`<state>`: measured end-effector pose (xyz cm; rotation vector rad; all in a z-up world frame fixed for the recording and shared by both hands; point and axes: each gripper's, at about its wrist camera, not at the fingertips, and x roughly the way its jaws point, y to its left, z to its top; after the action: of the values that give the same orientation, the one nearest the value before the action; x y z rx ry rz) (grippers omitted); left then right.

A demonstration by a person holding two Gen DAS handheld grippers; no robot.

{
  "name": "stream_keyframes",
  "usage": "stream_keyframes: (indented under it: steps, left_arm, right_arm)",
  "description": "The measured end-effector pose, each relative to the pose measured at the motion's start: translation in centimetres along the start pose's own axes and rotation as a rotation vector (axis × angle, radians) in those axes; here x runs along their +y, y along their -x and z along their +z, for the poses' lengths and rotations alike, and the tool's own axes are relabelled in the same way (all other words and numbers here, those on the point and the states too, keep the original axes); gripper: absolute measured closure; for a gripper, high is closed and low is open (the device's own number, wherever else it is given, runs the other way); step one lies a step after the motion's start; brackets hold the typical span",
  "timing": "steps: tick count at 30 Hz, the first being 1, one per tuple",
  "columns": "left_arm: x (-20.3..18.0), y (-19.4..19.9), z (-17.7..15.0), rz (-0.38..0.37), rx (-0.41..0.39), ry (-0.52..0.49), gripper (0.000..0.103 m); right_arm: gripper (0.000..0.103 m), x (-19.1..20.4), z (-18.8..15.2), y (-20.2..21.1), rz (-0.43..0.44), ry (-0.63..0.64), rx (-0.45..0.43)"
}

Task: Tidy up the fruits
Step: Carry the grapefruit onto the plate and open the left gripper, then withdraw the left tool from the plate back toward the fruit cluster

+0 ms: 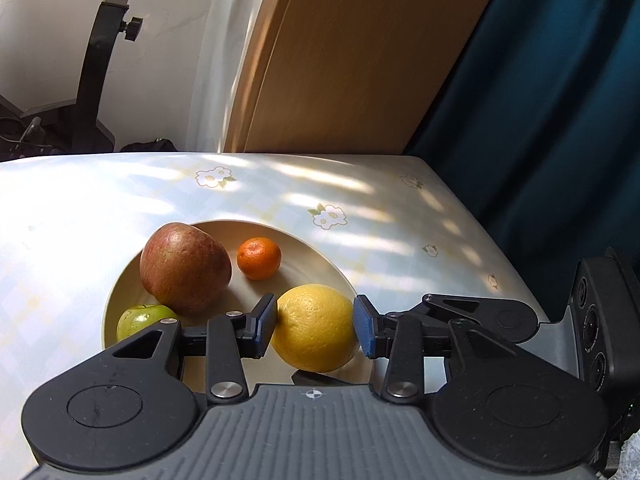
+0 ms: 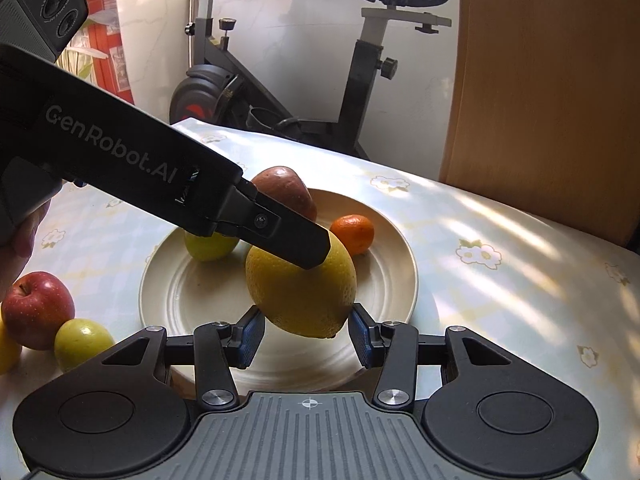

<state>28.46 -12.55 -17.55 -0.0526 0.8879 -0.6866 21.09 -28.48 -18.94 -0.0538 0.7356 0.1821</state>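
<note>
Left hand-held gripper [image 1: 315, 328] grips yellow orange [image 1: 314, 328]; right hand-held gripper [image 2: 306, 340] open; plate [image 2: 400, 280] holds three other fruits.

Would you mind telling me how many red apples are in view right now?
2. A large red apple sits at the back of the round cream plate, and a smaller red apple lies on the floral tablecloth left of the plate. Others may lie out of view.

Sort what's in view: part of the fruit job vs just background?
Job: plate, yellow citrus in left gripper, big red apple, tangerine, green apple, loose red apple and green apple.
Background: exercise bike, curtain, wooden panel.
</note>
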Motion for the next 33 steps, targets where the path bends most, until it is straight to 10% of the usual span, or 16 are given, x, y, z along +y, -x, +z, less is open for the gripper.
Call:
stream_keyframes:
  steps: [33]
  left_arm:
    - [3.3, 4.0, 1.1, 0.099, -0.085, 0.061, 0.061]
  right_arm:
    - [0.054, -1.0, 2.7, -4.2, -0.071, 0.03, 0.049]
